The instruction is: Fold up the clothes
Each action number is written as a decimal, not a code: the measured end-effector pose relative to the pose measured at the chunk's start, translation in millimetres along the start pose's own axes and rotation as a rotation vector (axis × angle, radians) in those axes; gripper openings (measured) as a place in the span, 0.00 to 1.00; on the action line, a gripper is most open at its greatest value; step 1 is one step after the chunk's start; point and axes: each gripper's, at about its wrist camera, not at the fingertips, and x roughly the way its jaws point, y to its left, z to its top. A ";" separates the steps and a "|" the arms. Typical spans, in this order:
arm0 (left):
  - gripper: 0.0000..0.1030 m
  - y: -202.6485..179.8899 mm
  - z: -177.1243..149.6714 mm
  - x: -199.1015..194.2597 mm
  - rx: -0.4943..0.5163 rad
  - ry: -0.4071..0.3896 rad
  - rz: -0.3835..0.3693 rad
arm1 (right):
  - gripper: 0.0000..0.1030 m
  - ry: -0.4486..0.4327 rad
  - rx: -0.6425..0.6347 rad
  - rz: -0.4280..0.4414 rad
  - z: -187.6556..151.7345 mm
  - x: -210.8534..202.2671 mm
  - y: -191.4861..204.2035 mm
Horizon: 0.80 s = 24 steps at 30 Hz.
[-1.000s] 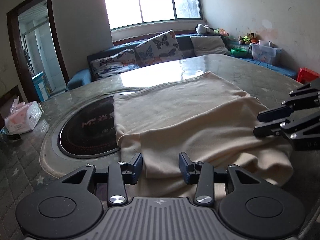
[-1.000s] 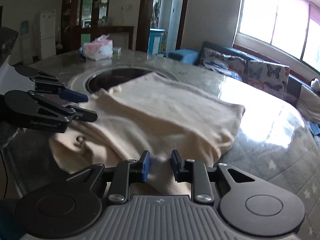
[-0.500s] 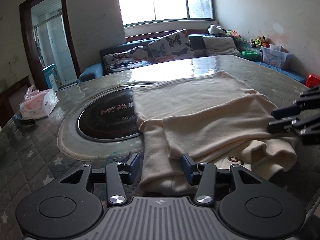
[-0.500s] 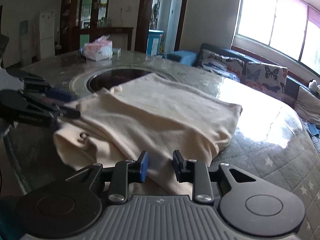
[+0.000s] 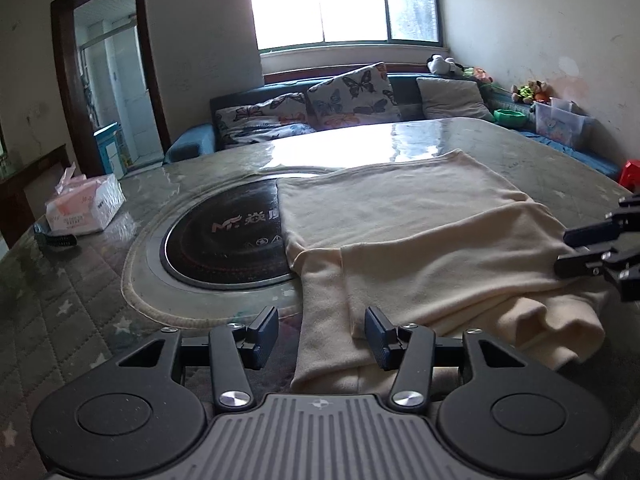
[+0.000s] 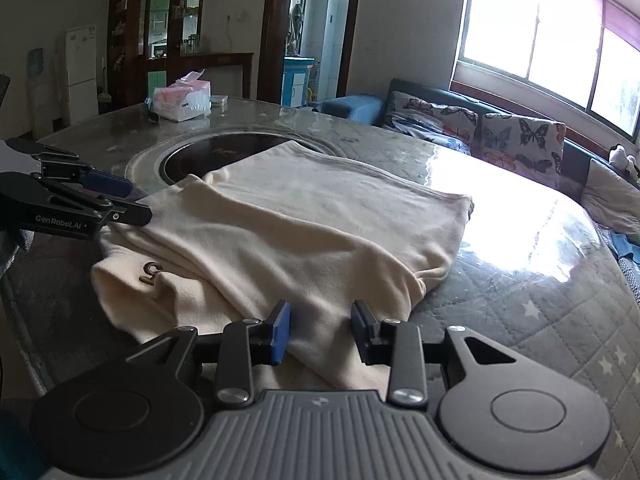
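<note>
The cream garment (image 5: 420, 240) lies folded on the bench (image 5: 80, 300), partly over the round black cooktop (image 5: 224, 240). Its near edge sits between both sets of jaws. The left gripper (image 5: 322, 330) stands moderately open, the right gripper (image 6: 320, 330) narrower; both have just been opening, gripping nothing.

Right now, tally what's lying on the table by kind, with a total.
Cream garment: 1
Tissue box: 1
Black band-like item beside the box: 1
Total: 3, counting only what the left view shows clearly on the table.
</note>
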 end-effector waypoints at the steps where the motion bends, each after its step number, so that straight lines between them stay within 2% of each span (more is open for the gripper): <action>1: 0.50 -0.6 -1.5 -4.8 0.018 -0.006 -0.011 | 0.33 -0.002 -0.006 0.002 0.2 -4.1 0.2; 7: 0.50 -12.8 -18.8 -33.7 0.175 -0.031 -0.096 | 0.35 0.028 -0.111 0.023 -6.3 -25.7 4.7; 12: 0.50 -38.4 -39.9 -47.5 0.389 -0.073 -0.133 | 0.41 0.053 -0.223 0.045 -14.2 -39.6 14.3; 18: 0.49 -52.6 -40.2 -32.9 0.459 -0.107 -0.131 | 0.43 0.055 -0.338 0.056 -22.3 -43.7 32.4; 21: 0.39 -58.6 -43.3 -29.4 0.508 -0.142 -0.137 | 0.49 0.046 -0.380 0.062 -24.5 -43.2 38.8; 23: 0.23 -59.8 -43.7 -28.5 0.516 -0.153 -0.146 | 0.49 0.040 -0.401 0.061 -24.7 -43.4 41.3; 24: 0.19 -58.0 -41.4 -28.1 0.498 -0.158 -0.153 | 0.49 0.038 -0.411 0.063 -24.1 -43.4 41.6</action>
